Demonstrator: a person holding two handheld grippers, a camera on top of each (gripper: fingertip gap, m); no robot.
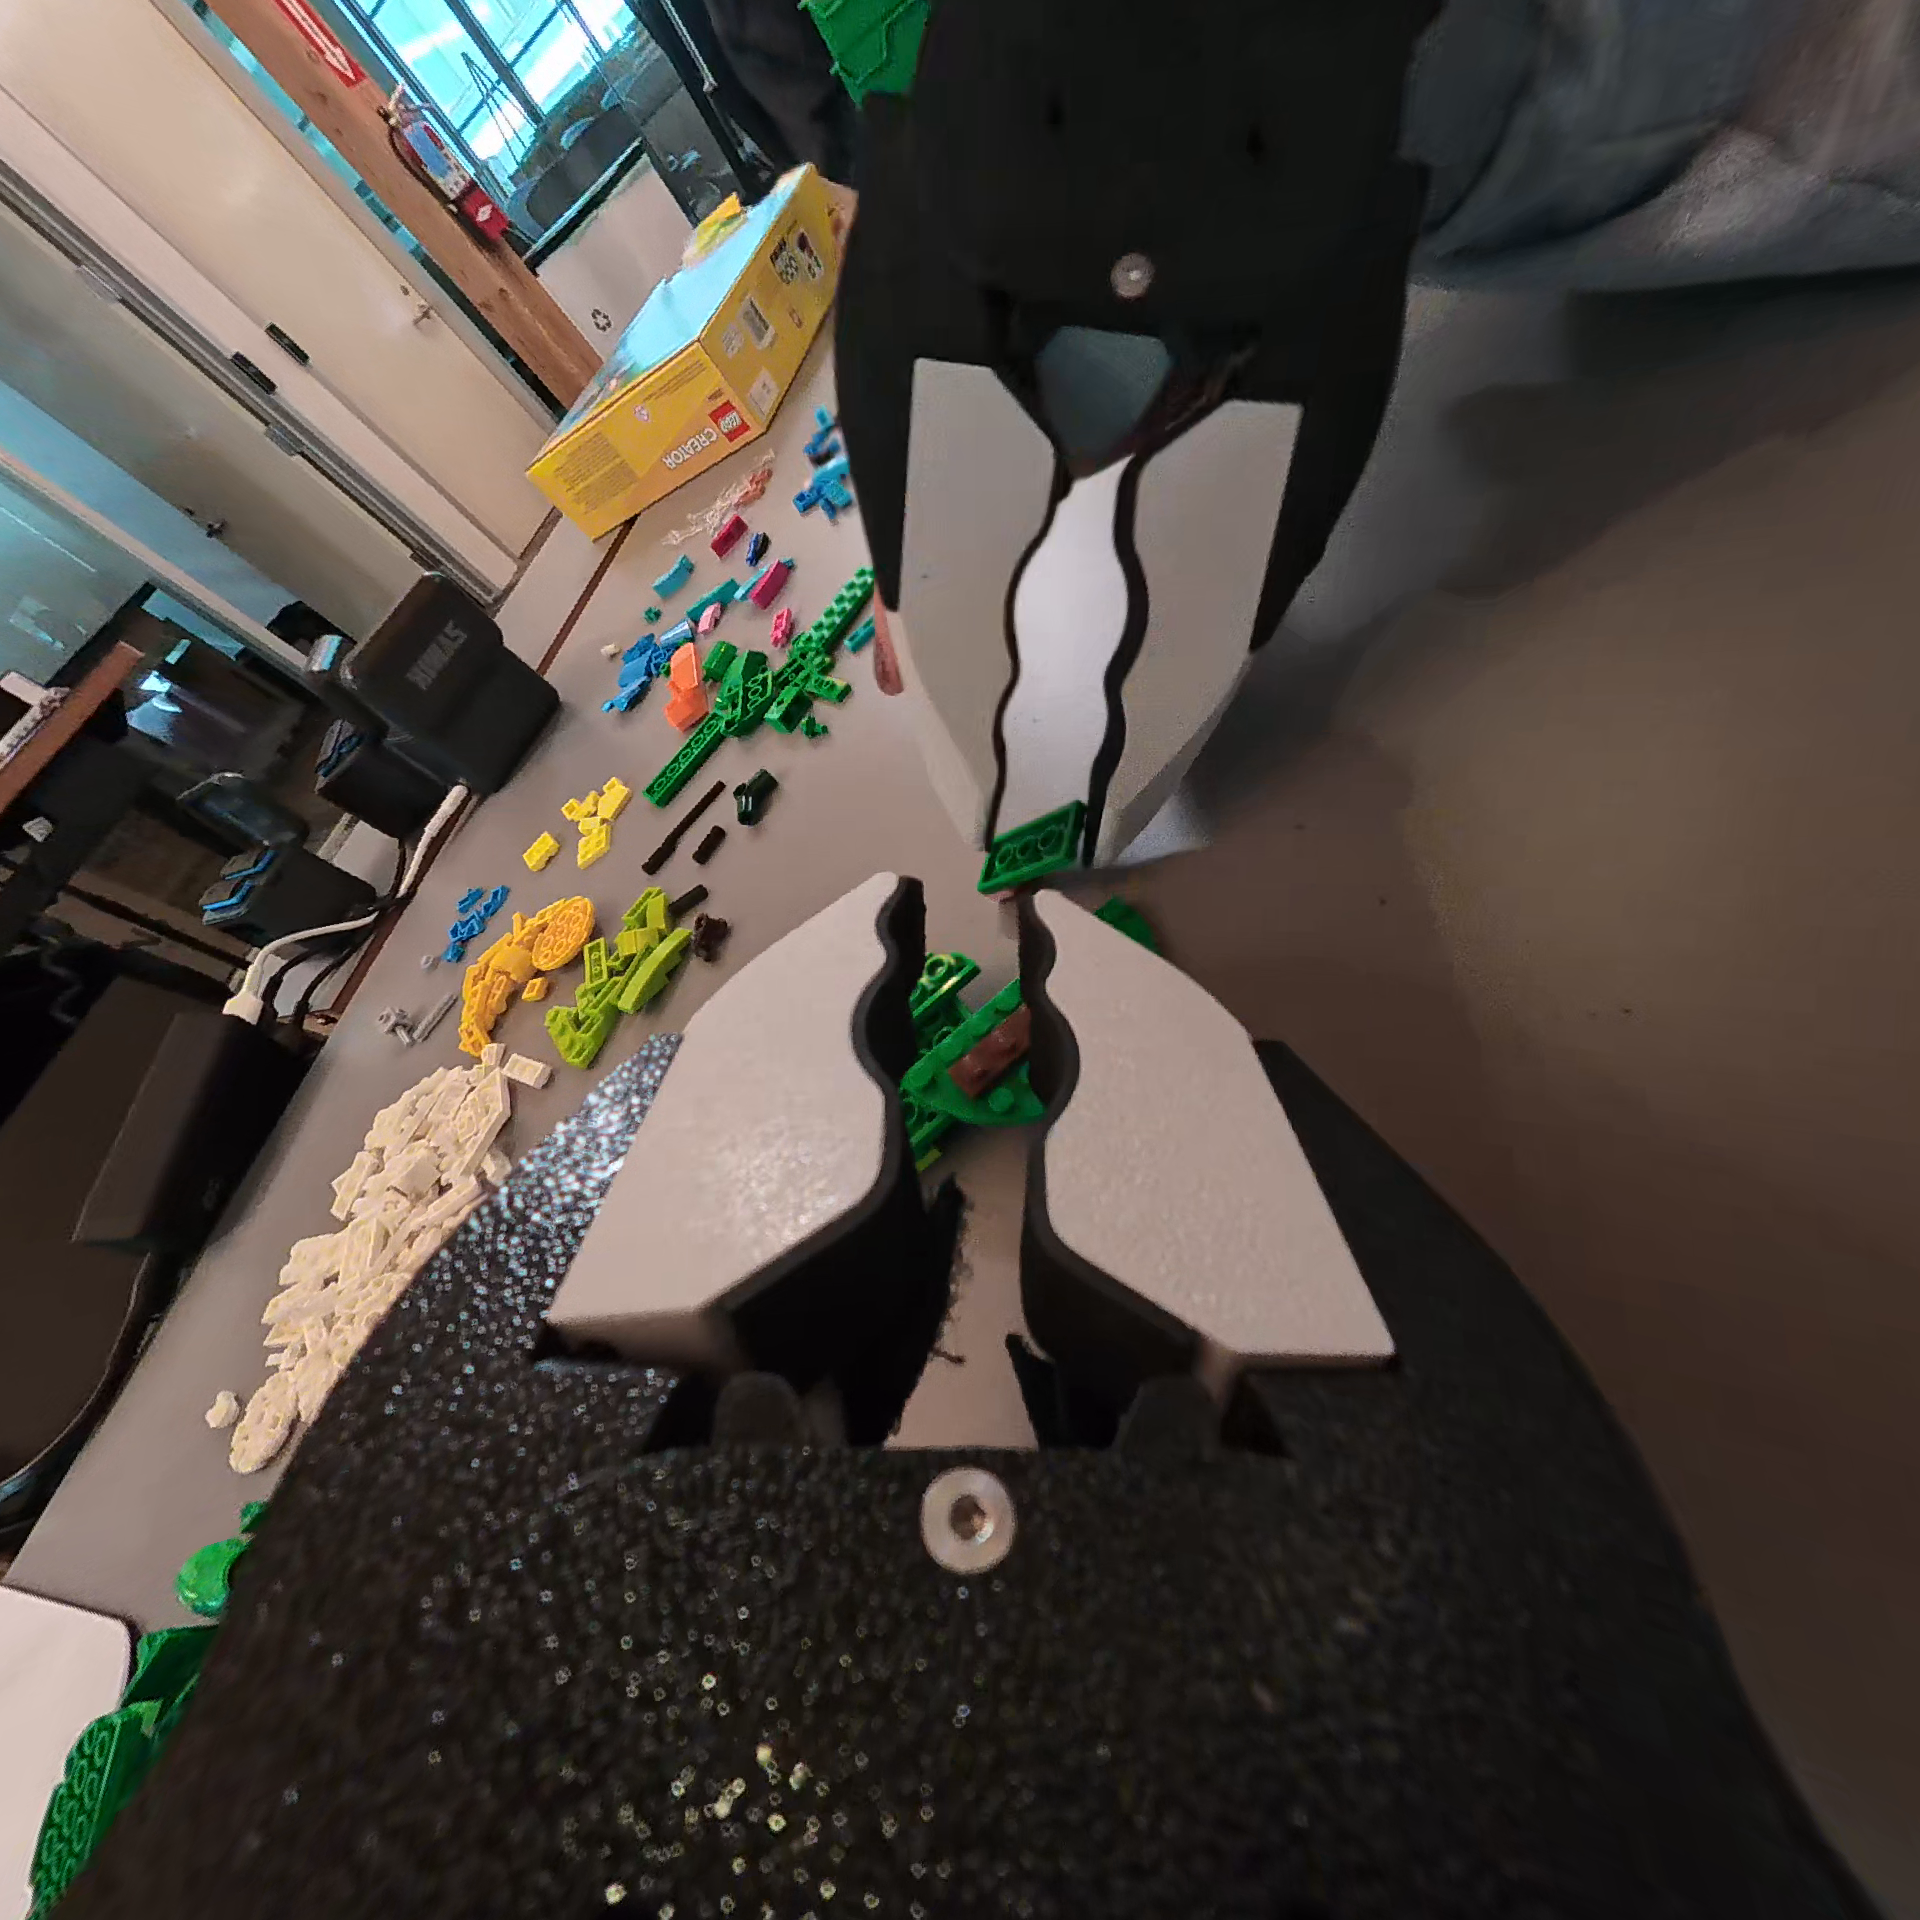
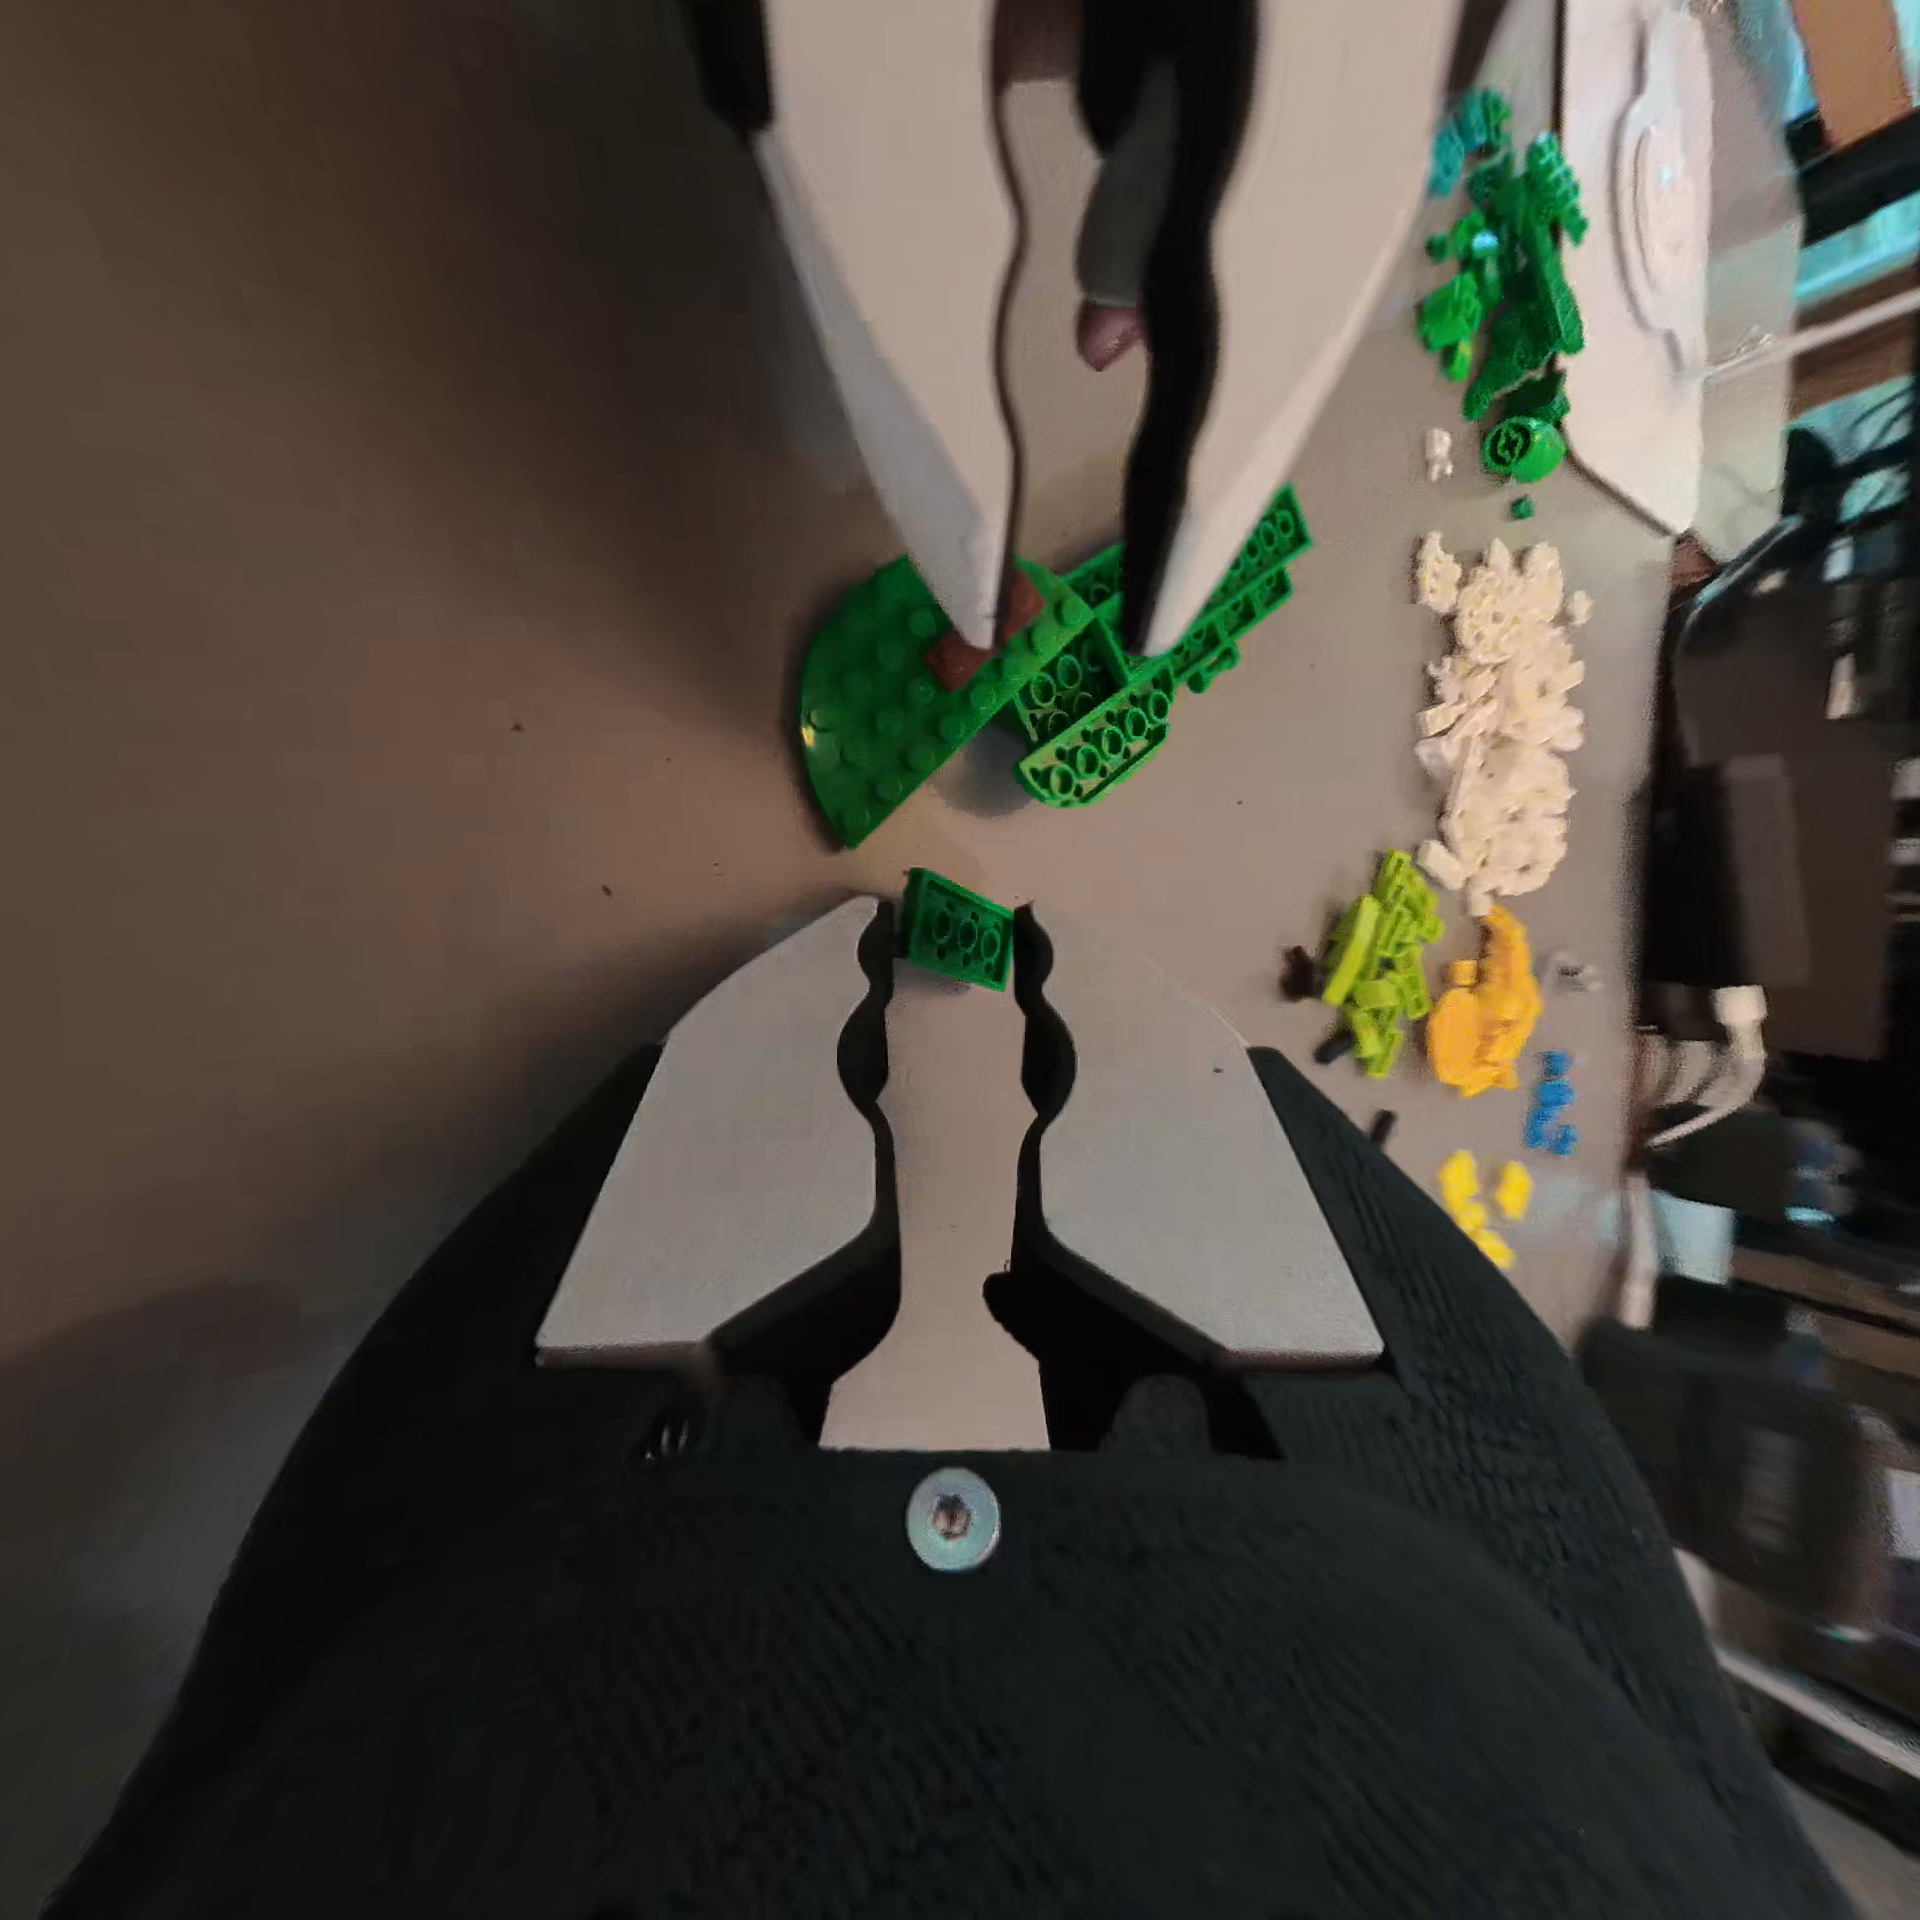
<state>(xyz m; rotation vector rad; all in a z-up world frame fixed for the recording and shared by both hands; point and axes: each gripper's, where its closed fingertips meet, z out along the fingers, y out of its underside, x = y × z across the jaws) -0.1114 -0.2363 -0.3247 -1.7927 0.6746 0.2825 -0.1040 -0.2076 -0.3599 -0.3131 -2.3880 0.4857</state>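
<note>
Green toy-brick pieces [image 2: 1101, 696], a half-round plate among them, lie clustered mid-table [image 2: 416, 520], where the left gripper [image 2: 1060, 634] stands over them, its fingertips straddling the pile, one by a small brown brick [image 2: 982, 634]; whether it grips anything I cannot tell. Just beside them, the right gripper [image 2: 956, 930] pinches a small green plate [image 2: 958, 932] between its fingertips. Along the table's far edge lie sorted white [image 2: 1496, 707], lime [image 2: 1382, 966] and yellow [image 2: 1486, 1013] heaps.

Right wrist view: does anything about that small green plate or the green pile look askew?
The small green plate sits tilted between the right gripper fingertips, underside showing, clear of the table. Several plates in the green pile also lie upside down. Nothing looks broken.
</note>
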